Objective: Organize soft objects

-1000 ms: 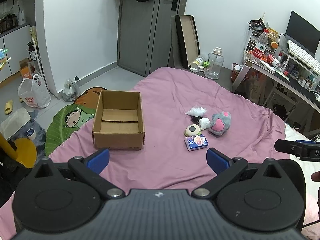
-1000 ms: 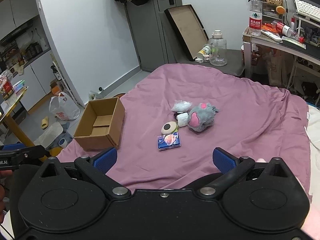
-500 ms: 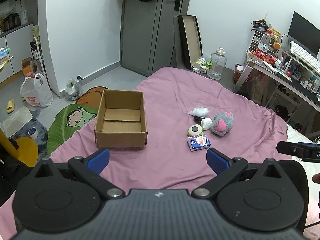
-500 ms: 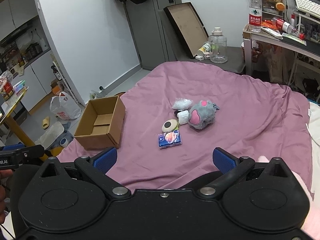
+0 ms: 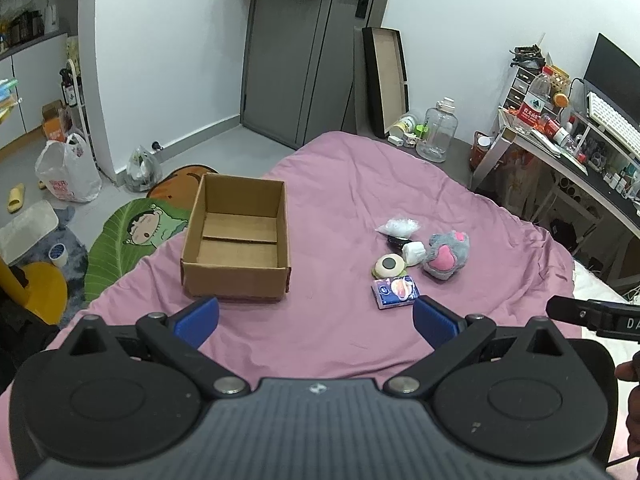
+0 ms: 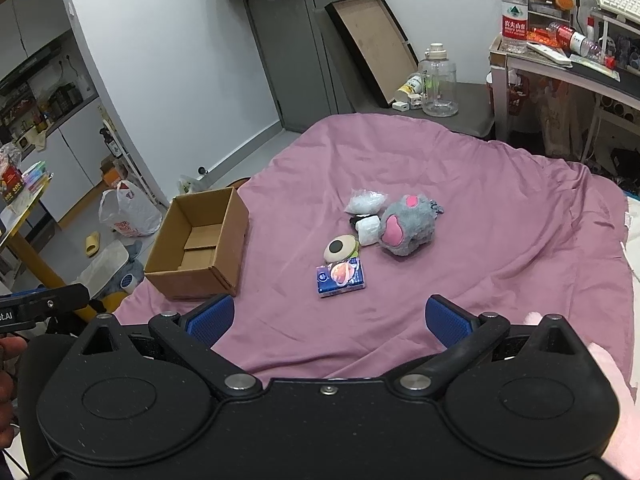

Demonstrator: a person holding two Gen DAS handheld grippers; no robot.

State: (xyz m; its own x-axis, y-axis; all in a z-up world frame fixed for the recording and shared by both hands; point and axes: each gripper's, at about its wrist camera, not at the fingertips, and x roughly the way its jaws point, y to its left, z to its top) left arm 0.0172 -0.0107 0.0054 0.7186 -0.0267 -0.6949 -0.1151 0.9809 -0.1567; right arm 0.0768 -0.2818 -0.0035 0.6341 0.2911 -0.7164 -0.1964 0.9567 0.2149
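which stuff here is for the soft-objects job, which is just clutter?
Job:
cardboard box, empty
grey plush
tissue pack
round cushion
white roll
clear bag

Clutter:
water jug
plastic bag
leaf mat
desk

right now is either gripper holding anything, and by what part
Nothing is held. The left gripper and right gripper are both open with only the pink bedspread between their fingers; the plush toy lies untouched beside the cardboard box.

A black item (image 5: 397,241) lies mostly hidden under the white bag (image 5: 398,225); its kind is unclear.
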